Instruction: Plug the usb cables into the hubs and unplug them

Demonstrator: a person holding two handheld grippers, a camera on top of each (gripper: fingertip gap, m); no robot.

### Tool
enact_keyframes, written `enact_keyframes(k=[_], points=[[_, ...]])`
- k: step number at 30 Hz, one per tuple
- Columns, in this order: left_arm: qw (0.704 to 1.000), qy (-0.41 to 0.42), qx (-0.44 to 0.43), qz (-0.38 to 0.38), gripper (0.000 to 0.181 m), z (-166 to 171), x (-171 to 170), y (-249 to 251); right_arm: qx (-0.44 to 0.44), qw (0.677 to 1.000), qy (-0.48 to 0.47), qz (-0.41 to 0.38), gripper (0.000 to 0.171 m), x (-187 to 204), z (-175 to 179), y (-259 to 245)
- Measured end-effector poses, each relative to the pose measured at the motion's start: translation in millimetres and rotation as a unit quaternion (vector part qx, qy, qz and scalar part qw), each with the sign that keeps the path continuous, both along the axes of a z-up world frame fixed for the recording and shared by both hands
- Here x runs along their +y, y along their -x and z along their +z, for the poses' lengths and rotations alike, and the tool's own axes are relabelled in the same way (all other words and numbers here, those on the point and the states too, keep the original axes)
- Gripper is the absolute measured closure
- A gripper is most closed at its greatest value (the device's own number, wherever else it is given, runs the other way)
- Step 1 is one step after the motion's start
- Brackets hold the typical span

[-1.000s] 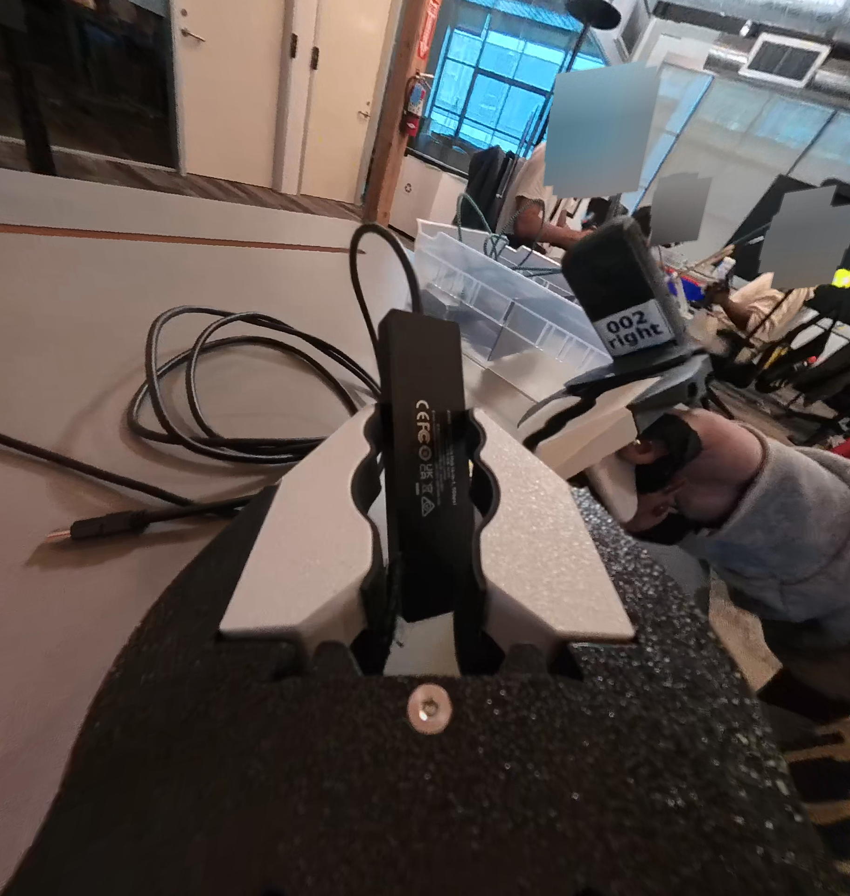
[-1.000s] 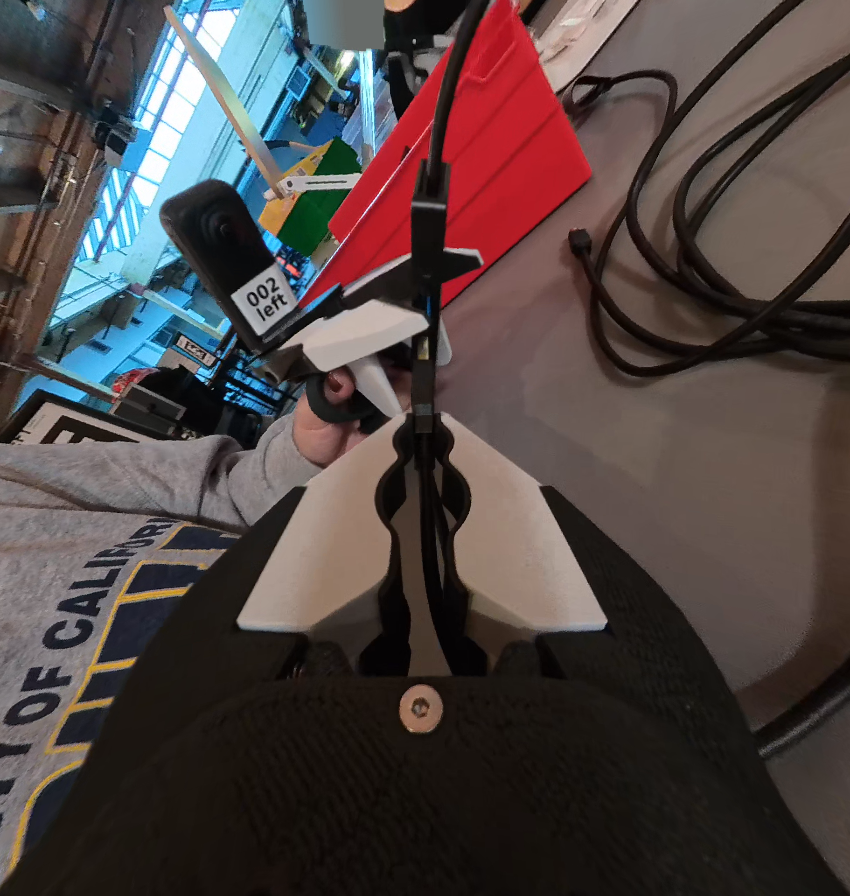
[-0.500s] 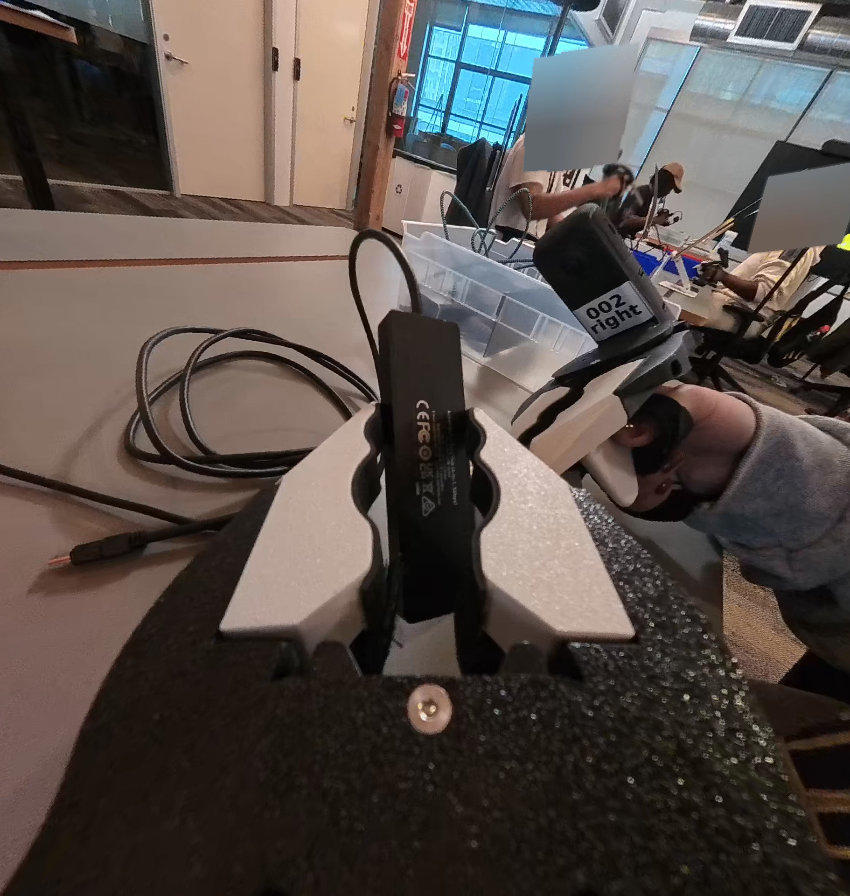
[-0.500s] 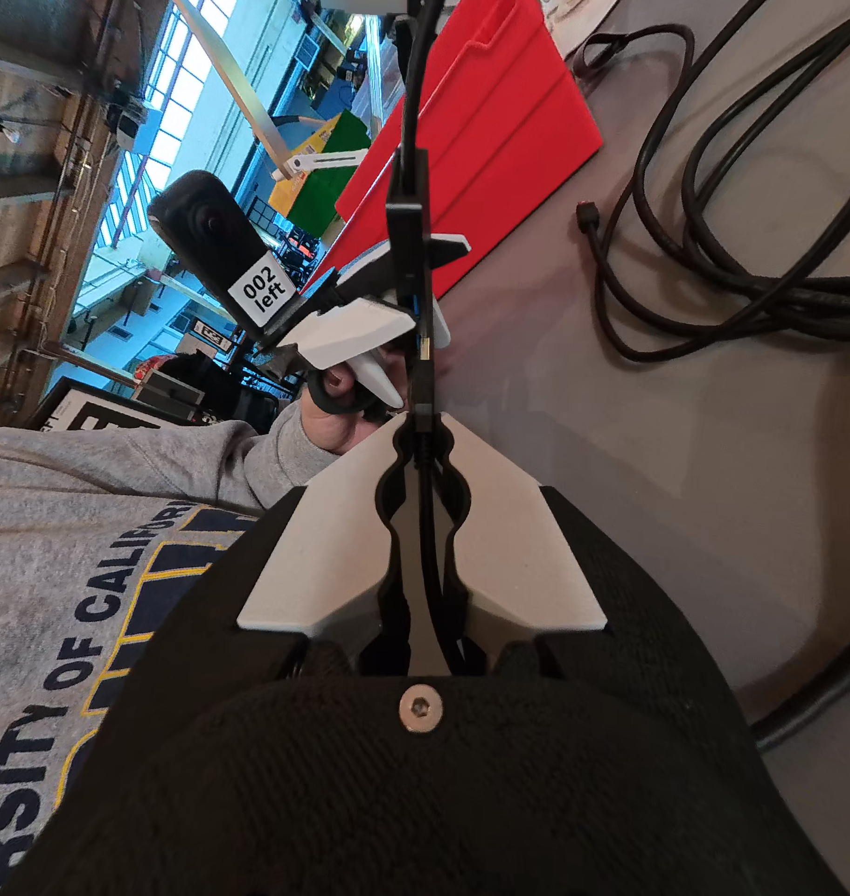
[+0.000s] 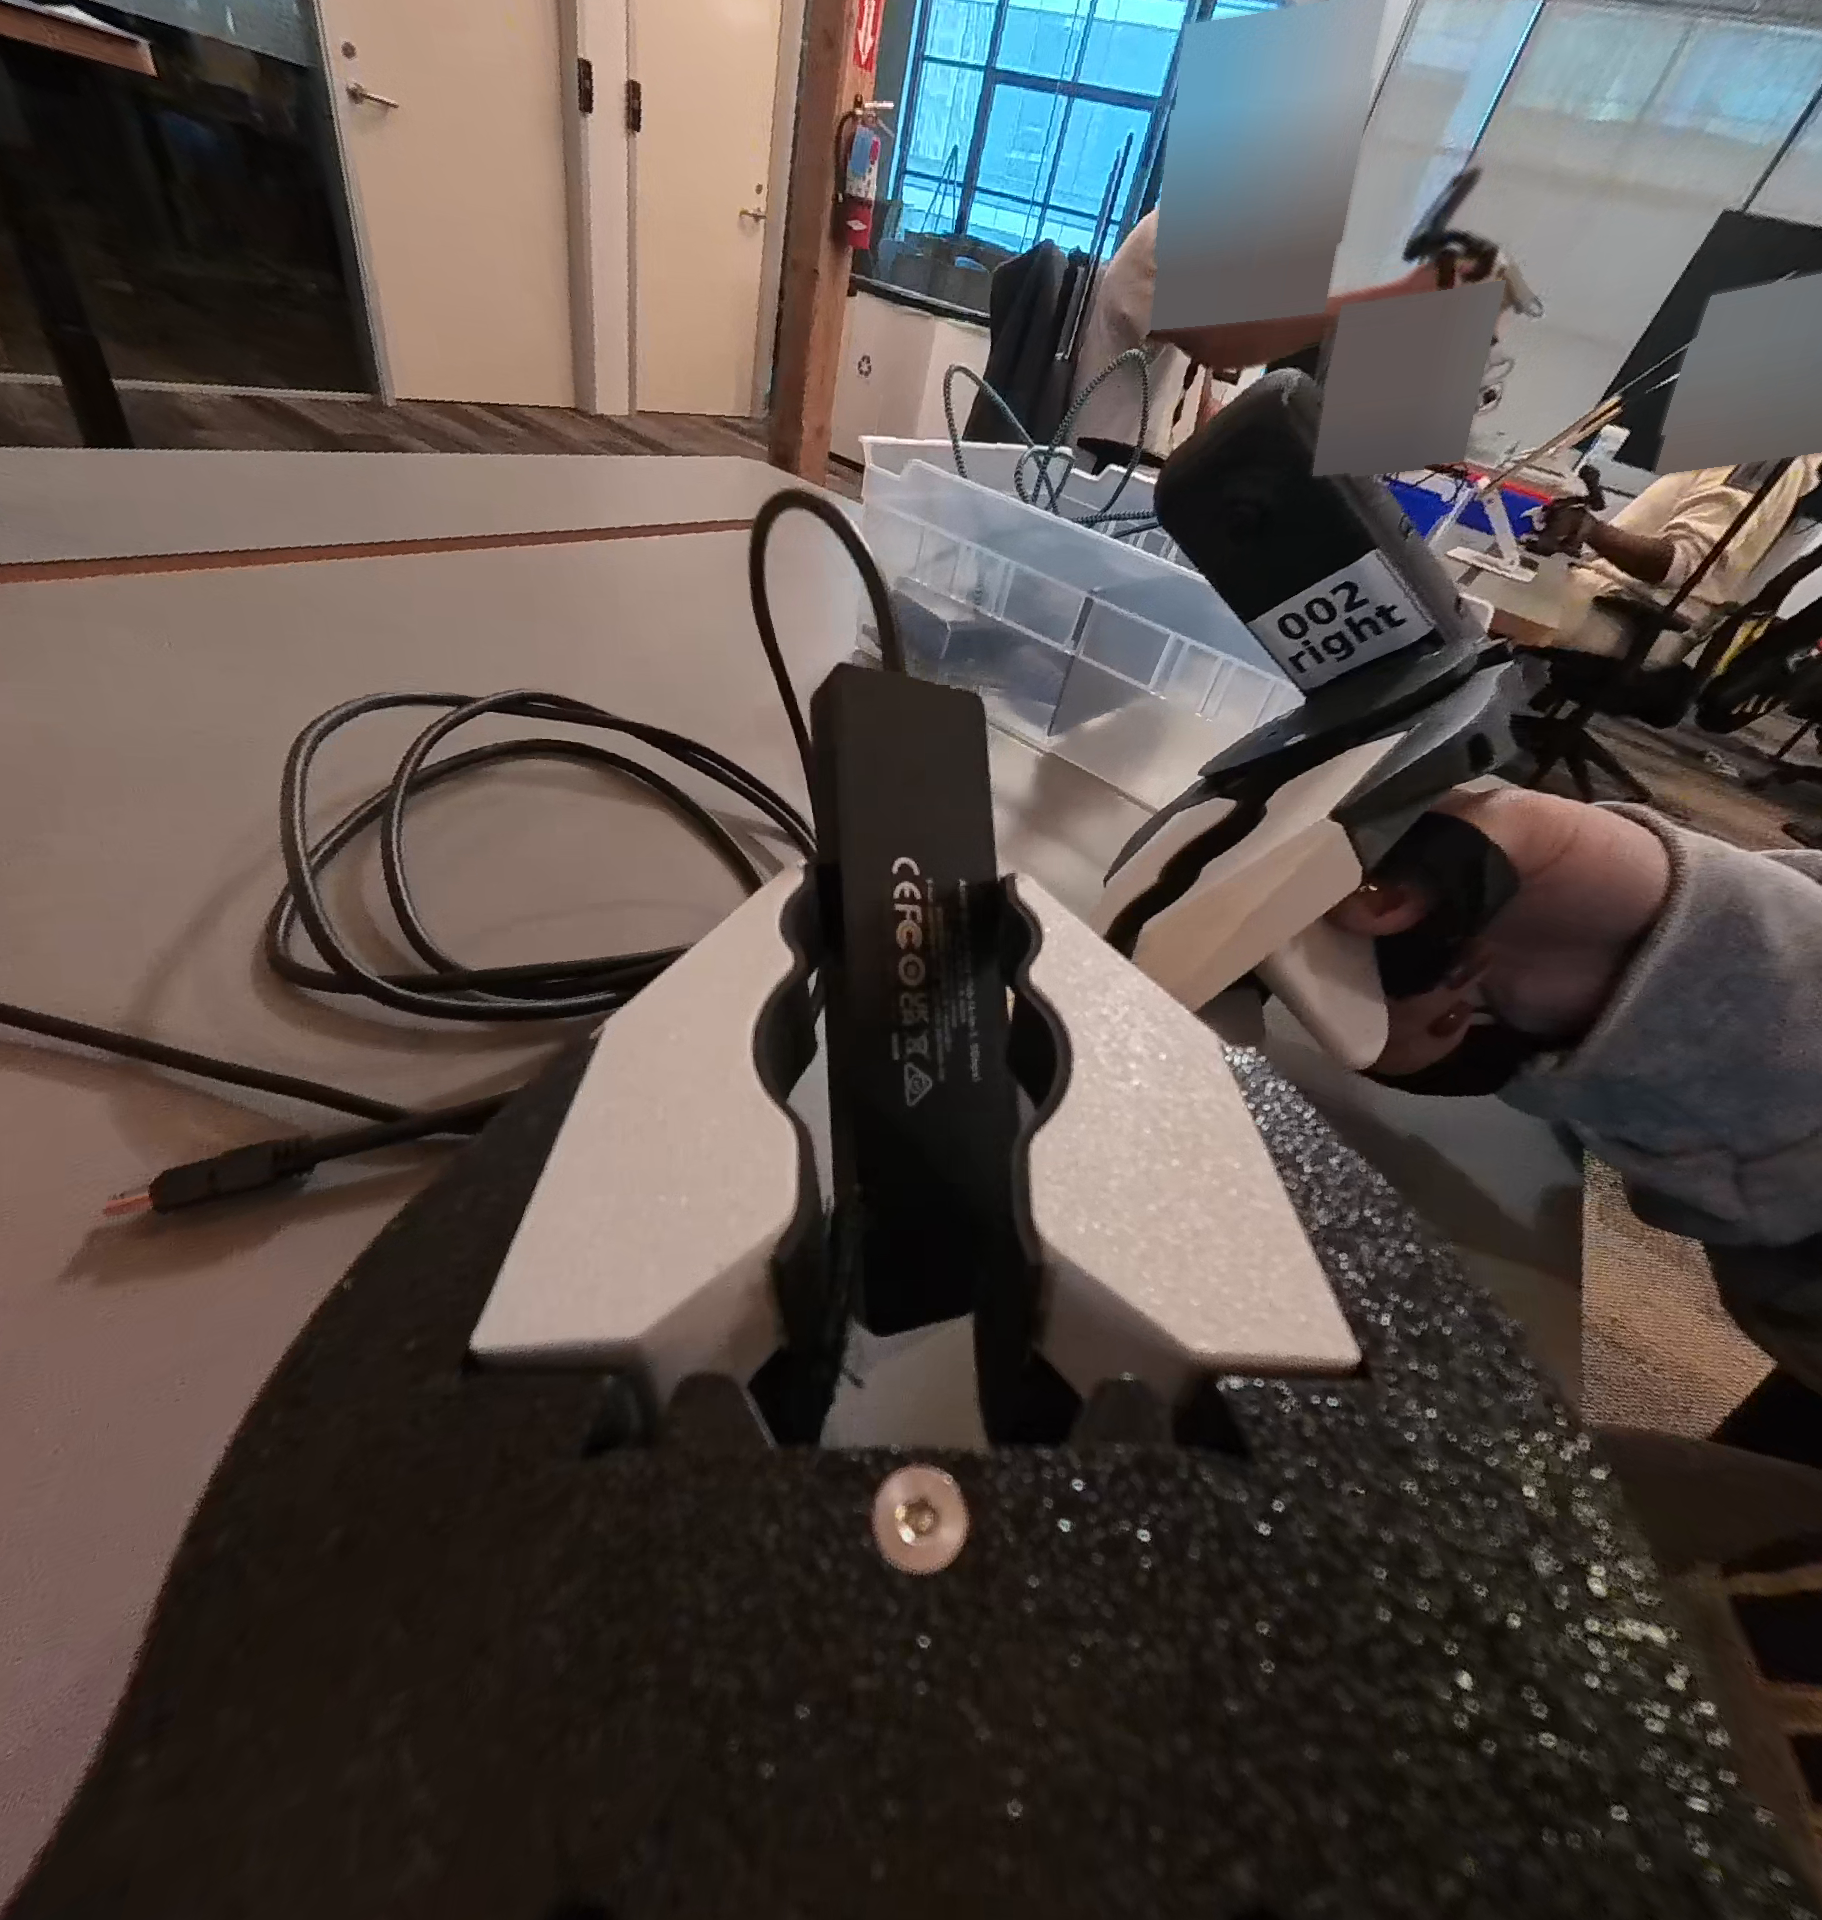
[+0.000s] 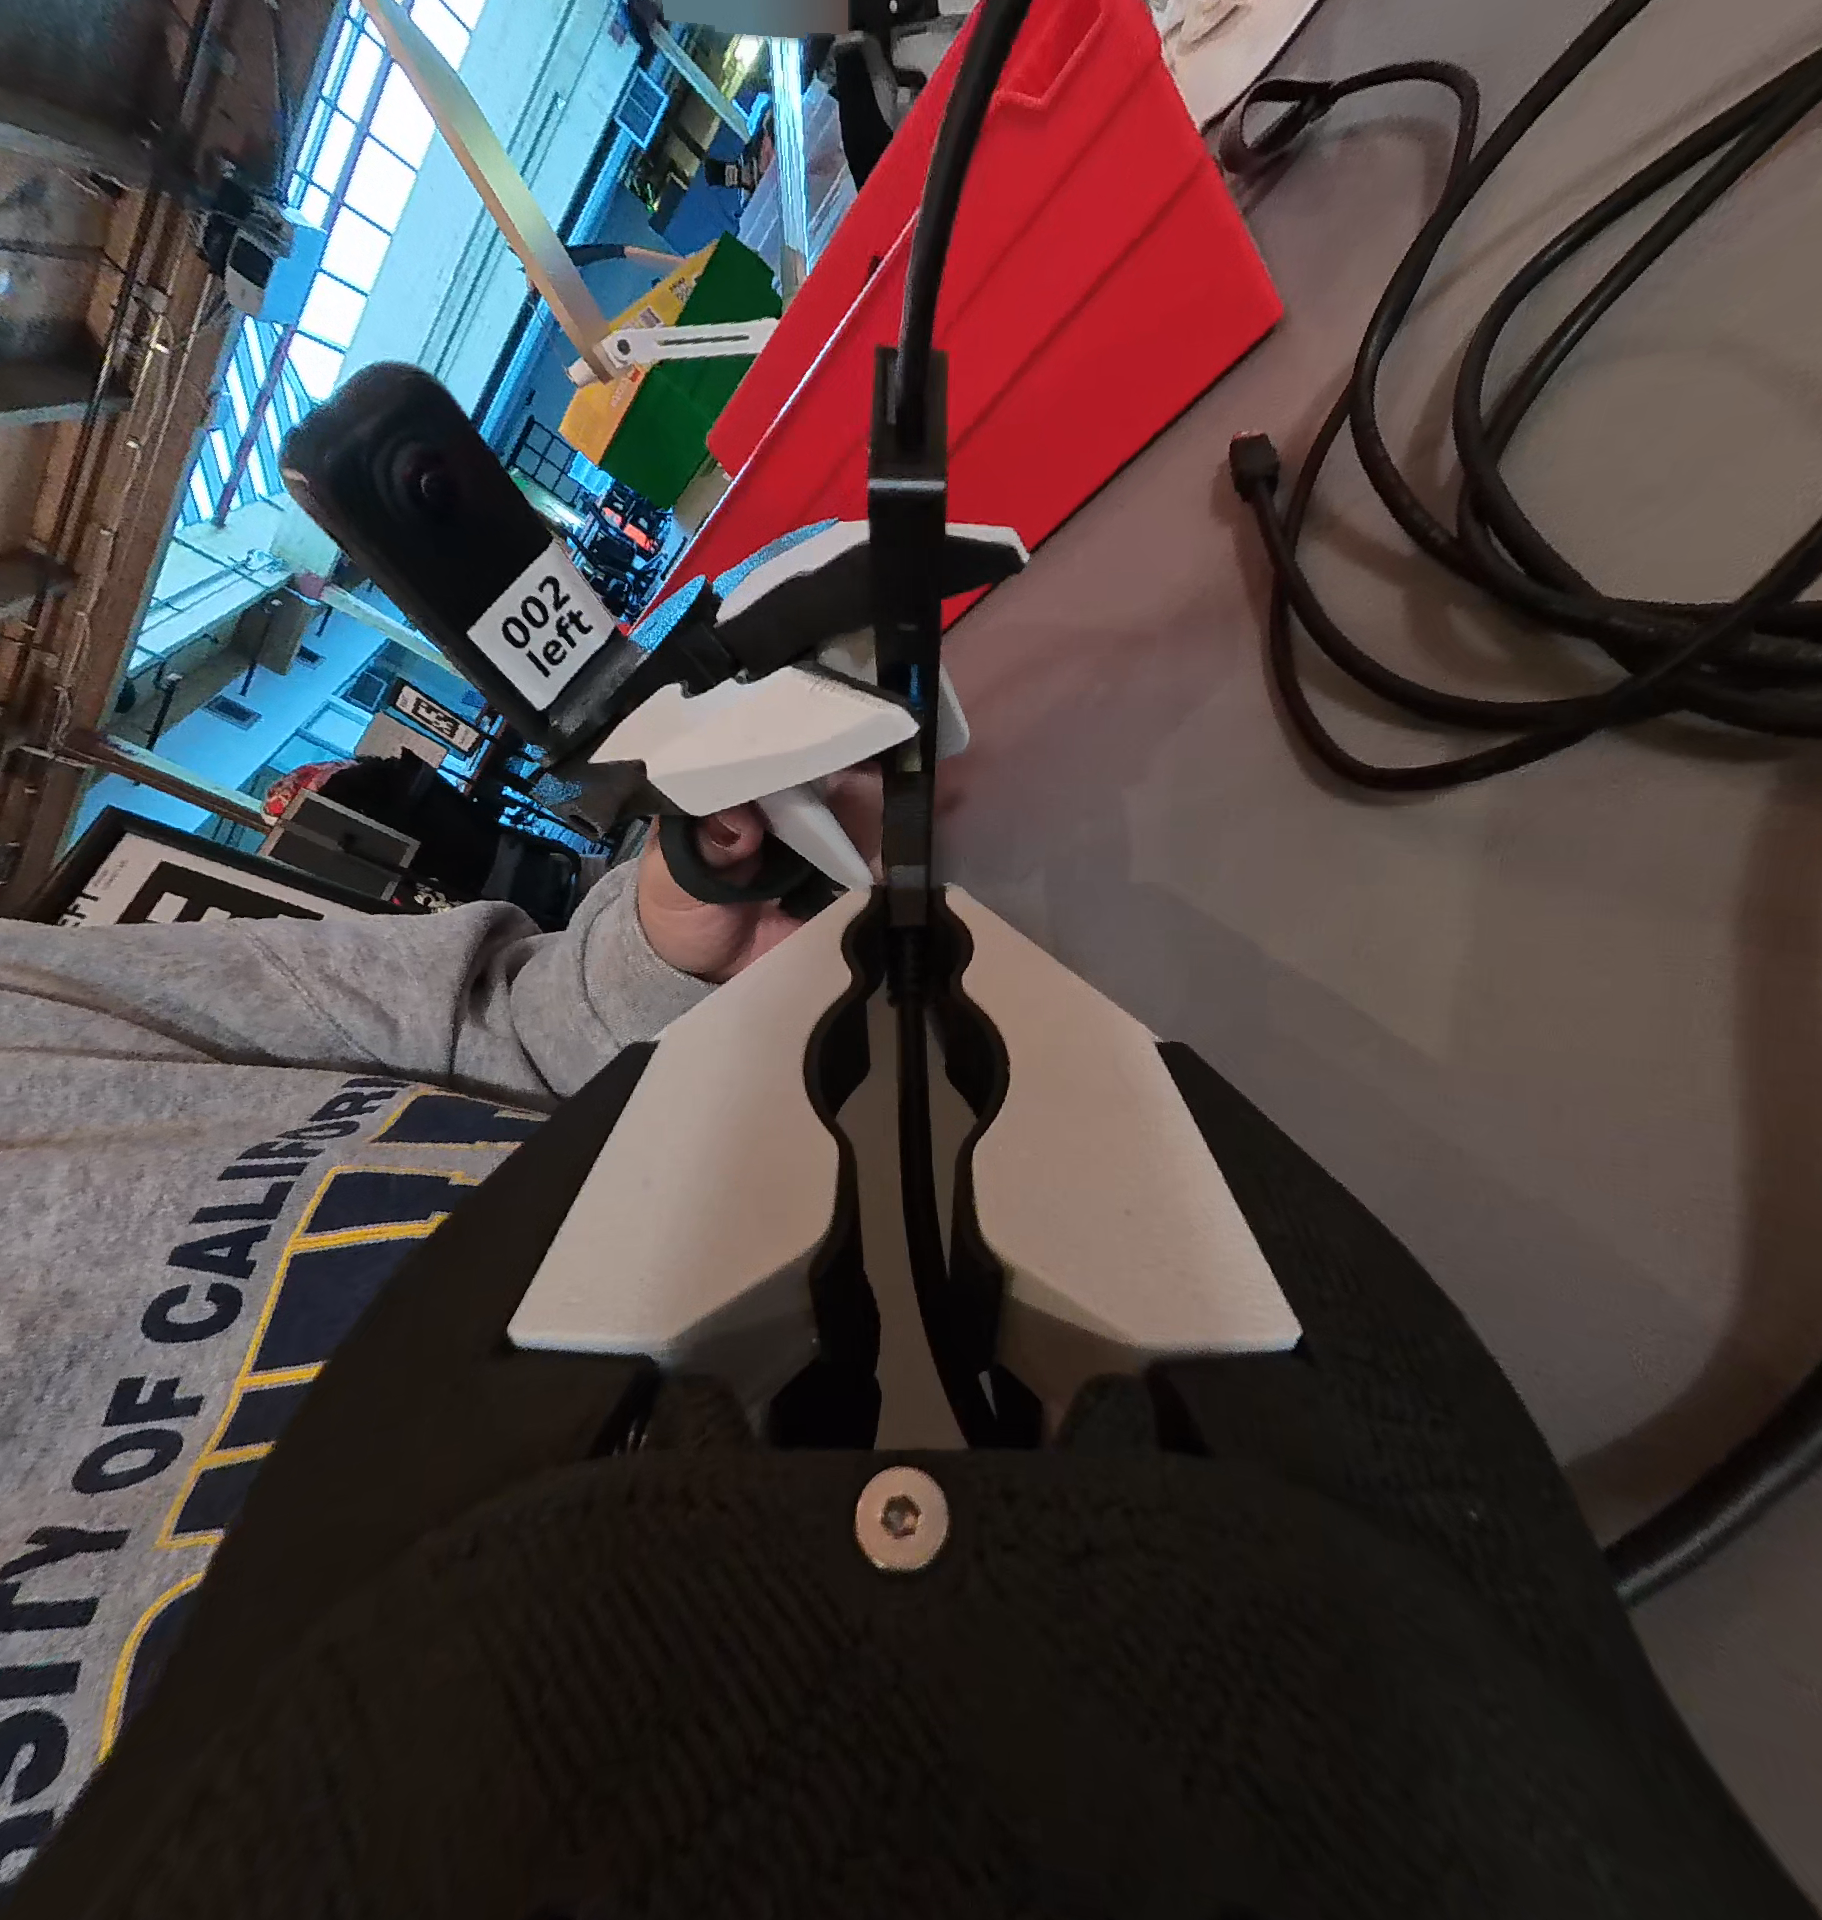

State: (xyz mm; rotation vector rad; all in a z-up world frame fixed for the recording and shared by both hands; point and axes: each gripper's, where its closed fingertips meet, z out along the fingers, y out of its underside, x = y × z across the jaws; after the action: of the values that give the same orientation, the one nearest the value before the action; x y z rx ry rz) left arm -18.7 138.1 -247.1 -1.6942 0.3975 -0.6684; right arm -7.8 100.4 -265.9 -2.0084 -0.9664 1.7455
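Left wrist view: we judge the plug-in step is under way. Our left gripper [image 5: 912,997] has its jaws clamped on a black USB hub [image 5: 912,935], held upright above the grey surface [image 5: 107,727]; spare cables [image 5: 450,852] coil behind.

Right wrist view: our right gripper [image 6: 909,914] has its jaws closed on a black USB cable [image 6: 922,1132], its plug [image 6: 905,831] just short of, or touching, the hub's edge [image 6: 905,520]; we cannot tell which. Next we need a straight, aligned push.

Black hub [image 5: 912,997] and black cables [image 5: 491,831]; white fingers [image 5: 668,1122] on each hand-held gripper; red bin [image 6: 1042,312]; grey tabletop [image 6: 1458,1039]; grey sleeve [image 5: 1665,1039].
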Motion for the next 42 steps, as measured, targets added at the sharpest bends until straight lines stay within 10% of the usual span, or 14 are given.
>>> enact_keyframes(k=[10, 20, 42], points=[[0.99, 0.033, -0.073, -0.119, 0.15, 8, -26, -6, 0.013, 0.992, -0.109, 0.057, 0.166, -5, -3, -9], [0.963, 0.056, 0.051, -0.258, 0.173, -21, -75, -10, -0.014, 0.947, -0.271, 0.173, 0.165, -32, -22, -18], [0.948, -0.034, 0.122, -0.293, 0.172, -22, -93, -15, -0.025, 0.918, -0.334, 0.212, 0.166, -47, -25, -22]])
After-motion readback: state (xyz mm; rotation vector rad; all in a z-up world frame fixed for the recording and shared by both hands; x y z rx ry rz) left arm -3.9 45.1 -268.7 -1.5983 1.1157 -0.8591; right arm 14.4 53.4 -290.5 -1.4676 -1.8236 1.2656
